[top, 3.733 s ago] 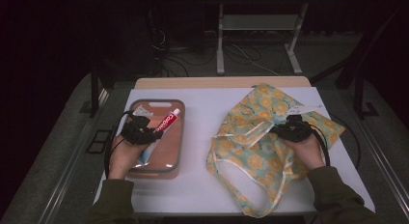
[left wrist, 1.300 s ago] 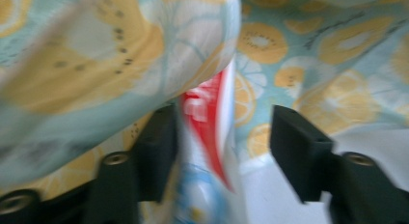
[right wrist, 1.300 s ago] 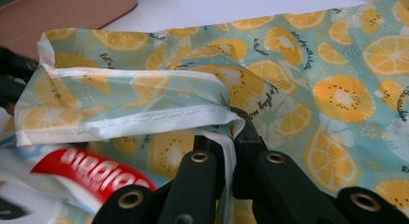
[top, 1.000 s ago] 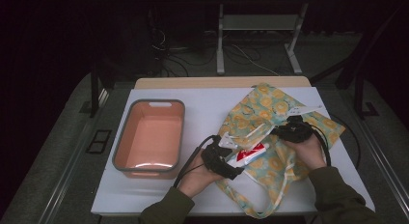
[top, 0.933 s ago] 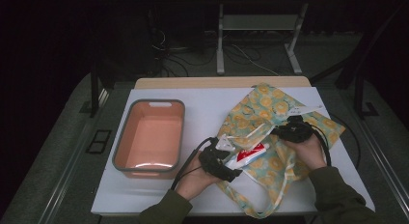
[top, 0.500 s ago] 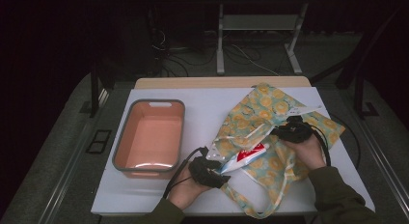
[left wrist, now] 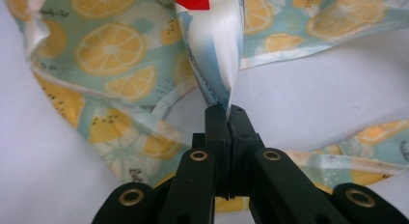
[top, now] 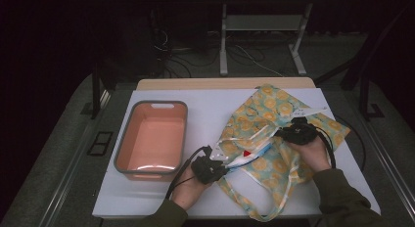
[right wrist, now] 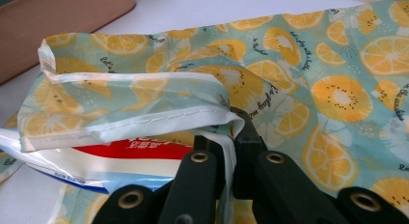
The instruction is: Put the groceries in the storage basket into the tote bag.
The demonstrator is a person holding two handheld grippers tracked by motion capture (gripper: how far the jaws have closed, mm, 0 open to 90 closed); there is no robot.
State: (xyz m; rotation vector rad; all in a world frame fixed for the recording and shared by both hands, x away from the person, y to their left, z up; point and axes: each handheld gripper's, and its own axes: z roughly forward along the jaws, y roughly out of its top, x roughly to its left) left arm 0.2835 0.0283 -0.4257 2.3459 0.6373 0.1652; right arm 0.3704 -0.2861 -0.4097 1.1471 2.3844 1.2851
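A red, white and blue toothpaste tube (top: pixel 248 155) lies slanted with its far end inside the mouth of a lemon-print cloth bag (top: pixel 274 107). My left gripper (top: pixel 216 167) is shut on the tube's flat crimped end, just outside the bag's mouth. In the left gripper view, the gripper (left wrist: pixel 225 109) pinches the tube (left wrist: pixel 212 40) over the bag fabric (left wrist: pixel 111 50). My right gripper (top: pixel 292 133) is shut on the bag's upper rim and holds it lifted. In the right gripper view, the gripper (right wrist: pixel 230 123) clamps the white hem (right wrist: pixel 144 119), with the tube (right wrist: pixel 120 154) under it.
A salmon-pink tub (top: pixel 151 105) with a grey rim stands on the left of the white table, with nothing in it. Its corner shows in the right gripper view (right wrist: pixel 48 21). The bag's handles trail toward the table's front edge (top: pixel 264 215).
The left gripper carried the tube from the tub to the bag's mouth. Over the last second it slid left and toward the table's front, still shut on the tube. The right gripper stayed put.
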